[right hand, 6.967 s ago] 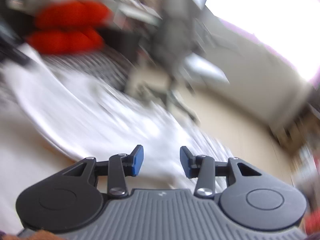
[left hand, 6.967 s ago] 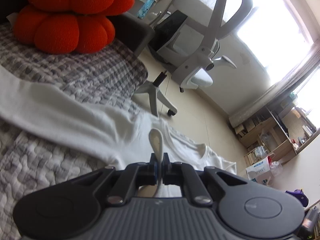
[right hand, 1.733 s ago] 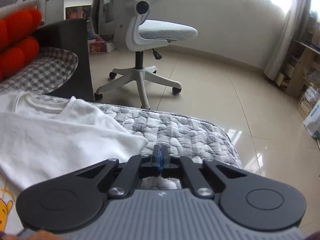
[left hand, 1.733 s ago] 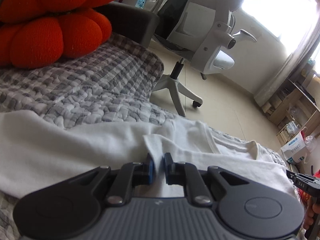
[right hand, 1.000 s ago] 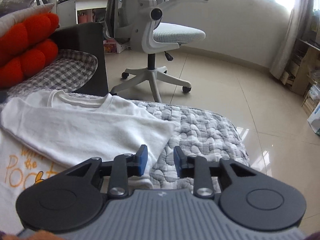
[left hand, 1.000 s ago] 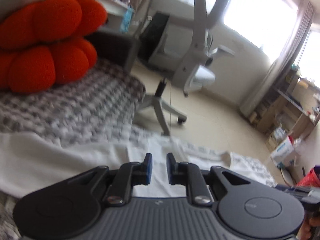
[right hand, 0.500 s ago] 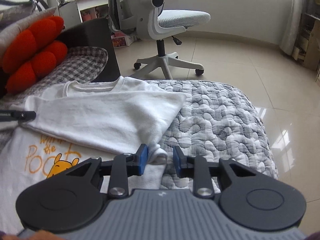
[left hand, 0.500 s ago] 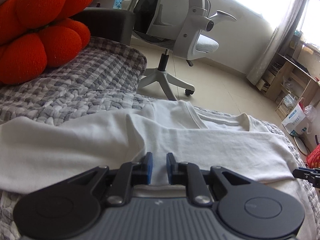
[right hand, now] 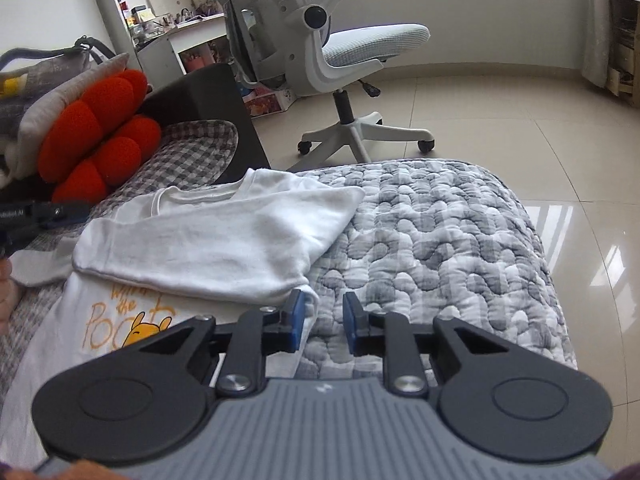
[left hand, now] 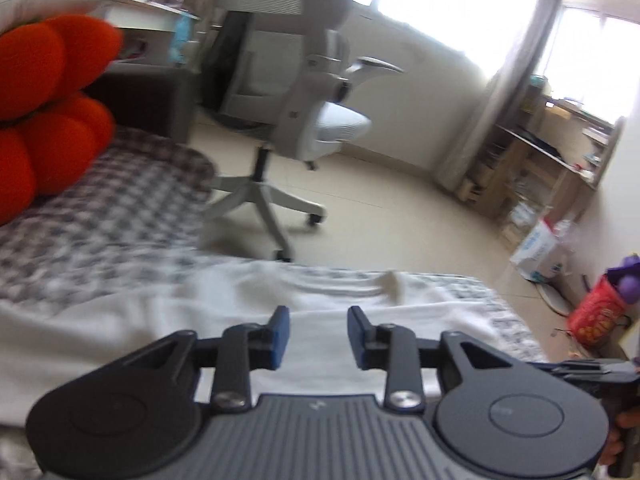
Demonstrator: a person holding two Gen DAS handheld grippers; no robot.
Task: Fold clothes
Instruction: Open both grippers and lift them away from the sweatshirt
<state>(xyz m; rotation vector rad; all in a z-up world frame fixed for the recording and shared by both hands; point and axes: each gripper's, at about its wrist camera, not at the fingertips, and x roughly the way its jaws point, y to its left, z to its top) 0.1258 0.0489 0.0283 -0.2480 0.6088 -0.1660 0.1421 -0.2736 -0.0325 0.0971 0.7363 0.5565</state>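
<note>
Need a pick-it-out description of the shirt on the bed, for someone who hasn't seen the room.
Find the bed with the grey-and-white quilted cover, in front of the white office chair. The white T-shirt lies flat on it, sleeves folded across its chest, beside the orange plush cushion. It is the only garment there, with an orange cartoon-bear print below the fold.

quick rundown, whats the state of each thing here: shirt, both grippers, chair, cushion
shirt: flat on the quilt, sleeve folded across the chest, orange print showing below
left gripper: jaws opening, nothing between them, over the shirt
right gripper: jaws closing, not gripping; shirt's edge by the left pad
chair: upright on the floor, empty, armrests up
cushion: resting at the head of the bed
</note>
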